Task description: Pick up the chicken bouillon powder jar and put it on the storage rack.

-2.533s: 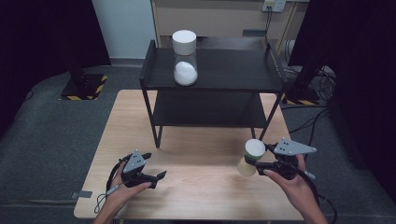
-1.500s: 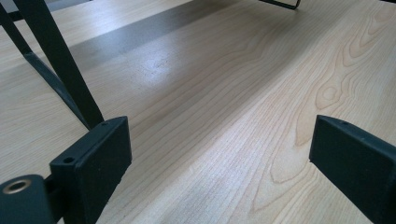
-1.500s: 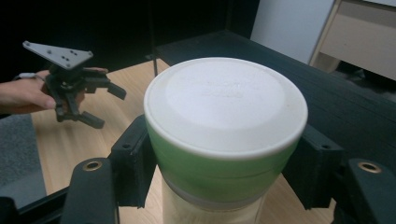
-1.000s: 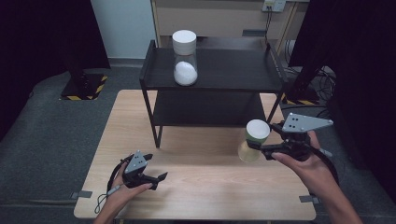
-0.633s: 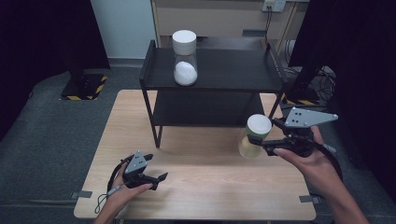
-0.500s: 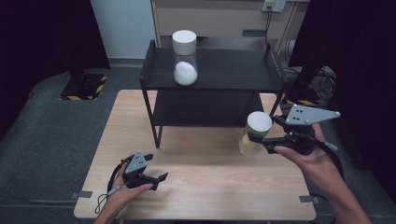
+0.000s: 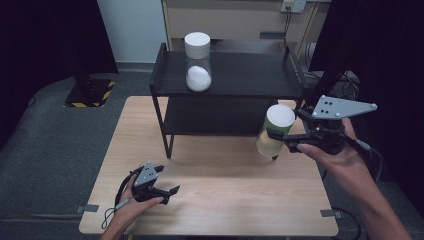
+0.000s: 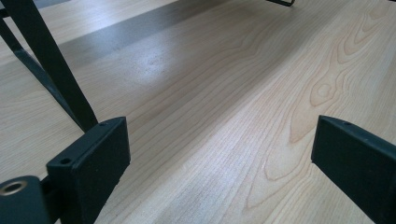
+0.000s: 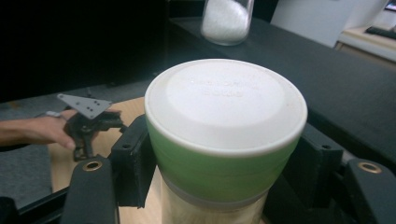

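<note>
My right gripper [image 7: 276,138] is shut on a jar [image 7: 275,131] with a white lid and a green band, holding it in the air beside the right end of the black shelf [image 7: 235,75]. In the right gripper view the jar [image 9: 224,140] sits between both pads, level with the shelf's top board [image 9: 327,79]. A second jar [image 7: 198,62] with a white lid and white powder stands on the shelf top at the left. My left gripper [image 7: 167,186] rests on the table near its front left, jaws open and nothing between them; the left gripper view shows bare wood between its pads [image 8: 98,158].
The wooden table [image 7: 220,200] carries the two-level black shelf at its back. A shelf leg [image 8: 51,65] stands close ahead of the left gripper. Dark floor surrounds the table, with a cabinet and cables behind the shelf.
The right gripper has risen with the jar, from near the table top to about the height of the shelf's top board. The left gripper has stayed put.
</note>
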`<state>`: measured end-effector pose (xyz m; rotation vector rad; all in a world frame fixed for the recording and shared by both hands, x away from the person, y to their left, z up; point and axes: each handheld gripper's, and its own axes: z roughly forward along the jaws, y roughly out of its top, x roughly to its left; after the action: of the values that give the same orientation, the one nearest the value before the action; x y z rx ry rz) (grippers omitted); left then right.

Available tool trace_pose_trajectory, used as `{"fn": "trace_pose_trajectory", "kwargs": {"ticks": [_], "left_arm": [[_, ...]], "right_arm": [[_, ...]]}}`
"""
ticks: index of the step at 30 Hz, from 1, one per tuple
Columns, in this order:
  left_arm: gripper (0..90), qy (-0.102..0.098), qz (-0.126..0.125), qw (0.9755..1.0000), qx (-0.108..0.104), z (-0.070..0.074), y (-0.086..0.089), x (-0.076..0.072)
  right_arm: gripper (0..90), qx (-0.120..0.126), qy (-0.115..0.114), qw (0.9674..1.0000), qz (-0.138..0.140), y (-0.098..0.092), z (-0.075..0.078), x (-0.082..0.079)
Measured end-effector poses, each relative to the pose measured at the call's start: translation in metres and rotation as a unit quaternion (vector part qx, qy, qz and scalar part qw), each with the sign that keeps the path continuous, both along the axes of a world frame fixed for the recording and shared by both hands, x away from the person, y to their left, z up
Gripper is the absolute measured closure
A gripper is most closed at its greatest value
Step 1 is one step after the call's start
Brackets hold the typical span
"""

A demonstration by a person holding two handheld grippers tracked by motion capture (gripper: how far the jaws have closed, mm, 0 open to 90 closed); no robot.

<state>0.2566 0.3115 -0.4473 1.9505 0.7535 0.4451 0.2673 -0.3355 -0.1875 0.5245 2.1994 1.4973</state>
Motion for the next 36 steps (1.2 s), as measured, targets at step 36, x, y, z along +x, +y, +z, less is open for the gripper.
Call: {"fn": "trace_pose_trajectory", "kwargs": {"ticks": [36], "left_arm": [[3.3,0.003,0.002,1.0,-0.005,-0.001,0.004,0.001]], "right_arm": [[34.5,0.012,-0.008,0.9995,0.027,0.017,0.077,0.049]]}}
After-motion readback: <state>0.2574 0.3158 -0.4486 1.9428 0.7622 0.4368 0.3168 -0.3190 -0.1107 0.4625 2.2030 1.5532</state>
